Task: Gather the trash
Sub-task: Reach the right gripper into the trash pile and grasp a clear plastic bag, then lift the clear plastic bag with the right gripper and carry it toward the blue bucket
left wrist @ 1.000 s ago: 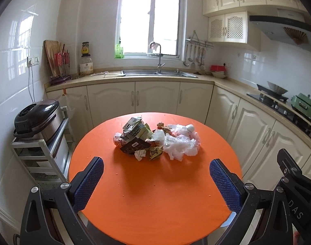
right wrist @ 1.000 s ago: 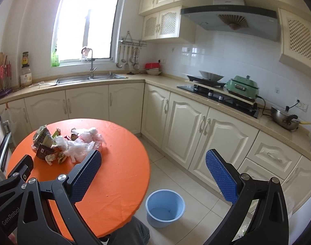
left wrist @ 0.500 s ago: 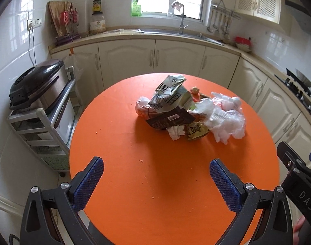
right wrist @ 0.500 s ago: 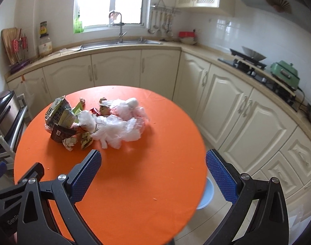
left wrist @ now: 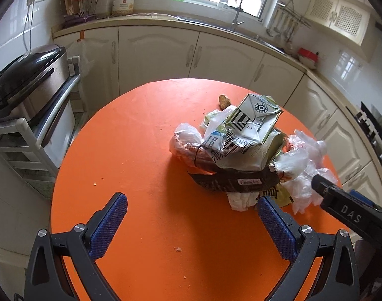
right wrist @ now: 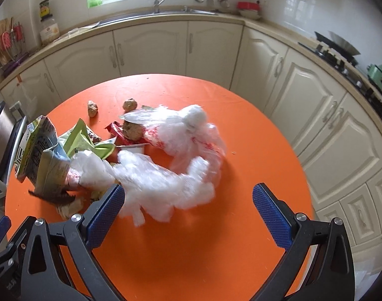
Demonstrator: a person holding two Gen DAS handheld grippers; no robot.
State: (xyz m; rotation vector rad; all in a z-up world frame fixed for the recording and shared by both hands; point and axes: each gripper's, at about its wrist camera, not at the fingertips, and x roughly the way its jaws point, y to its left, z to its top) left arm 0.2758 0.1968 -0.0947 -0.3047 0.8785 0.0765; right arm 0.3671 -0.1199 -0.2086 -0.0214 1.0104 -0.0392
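Both tools sit wide open and empty: left tool (left wrist: 191, 223) just short of the trash pile, right tool (right wrist: 188, 208) with its left pad touching the crumpled clear plastic bags (right wrist: 165, 183). The trash sits in one heap mid-way across the round orange counter (left wrist: 130, 155). We judge it all light and soft; film will slip and trail, so pinch a bunched fold, not a flat sheet. The crushed grey-green drink carton (left wrist: 253, 123) is stiffer, so grip it across an edge. Count: one carton, one dark brown snack wrapper (left wrist: 236, 183), one red wrapper (right wrist: 115, 131), three brown food lumps (right wrist: 92, 108), at least two bags.
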